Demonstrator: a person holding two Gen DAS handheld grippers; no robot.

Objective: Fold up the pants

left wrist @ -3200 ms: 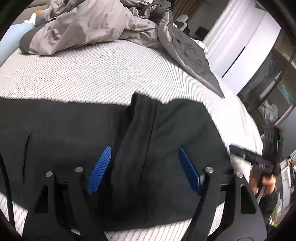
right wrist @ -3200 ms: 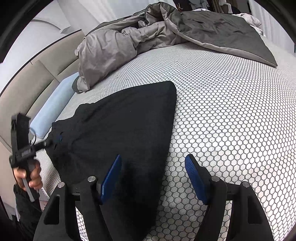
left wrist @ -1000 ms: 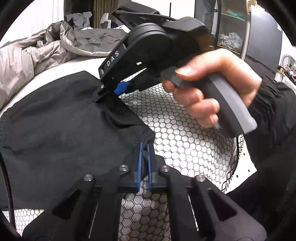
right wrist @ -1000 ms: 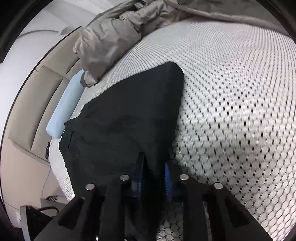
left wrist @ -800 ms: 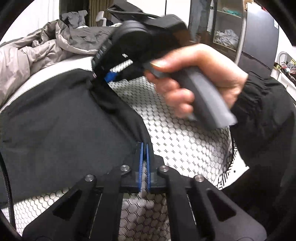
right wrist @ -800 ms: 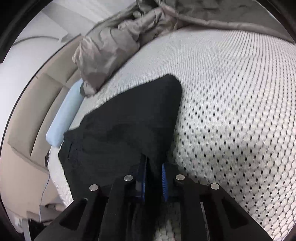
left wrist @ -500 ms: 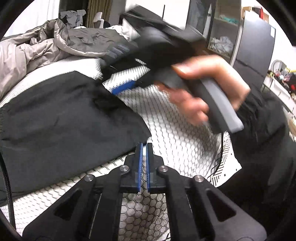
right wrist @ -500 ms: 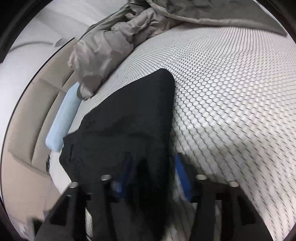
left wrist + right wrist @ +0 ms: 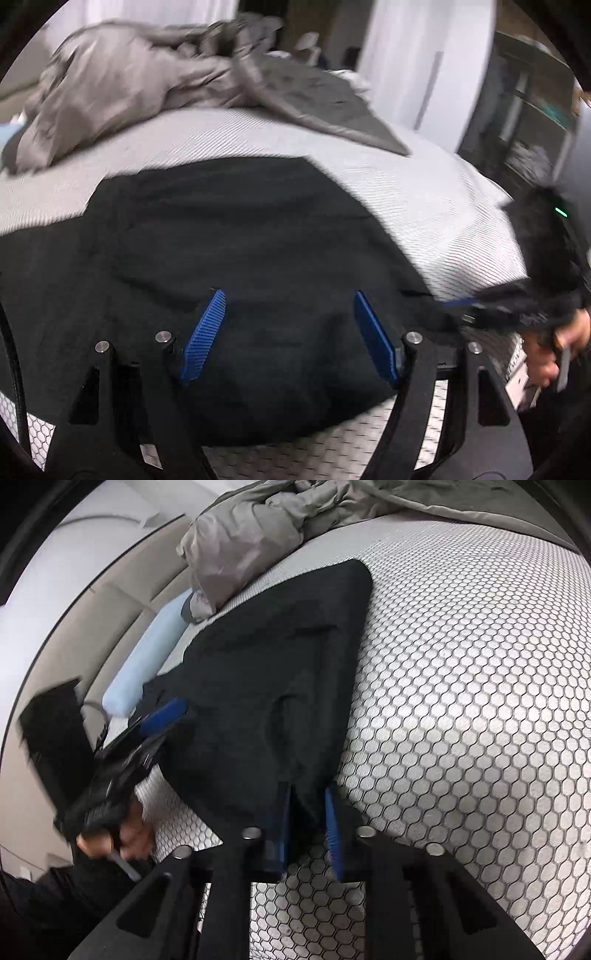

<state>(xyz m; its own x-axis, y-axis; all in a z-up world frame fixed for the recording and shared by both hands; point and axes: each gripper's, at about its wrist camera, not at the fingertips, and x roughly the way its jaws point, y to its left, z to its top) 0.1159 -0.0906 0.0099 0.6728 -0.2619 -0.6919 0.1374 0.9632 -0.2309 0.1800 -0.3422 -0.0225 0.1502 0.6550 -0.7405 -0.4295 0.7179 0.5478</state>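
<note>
Pants [image 9: 258,236]: we see them lying flat on the bed [image 9: 480,664].
Left gripper [image 9: 288,332]: jaws spread, empty, above the pants.
Right gripper [image 9: 308,819]: jaws pinch the pants' edge.

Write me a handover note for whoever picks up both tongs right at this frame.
Left tongs: open, empty, over the pants.
Right tongs: jaws close around the near corner of the pants; firmness of the grip unclear.
Pants: lying fairly flat as a folded dark panel on the mattress, grey duvet bunched beyond.
Done: at least one fold seems in.
Left: probably regrip with the left, fold again, smooth.
</note>
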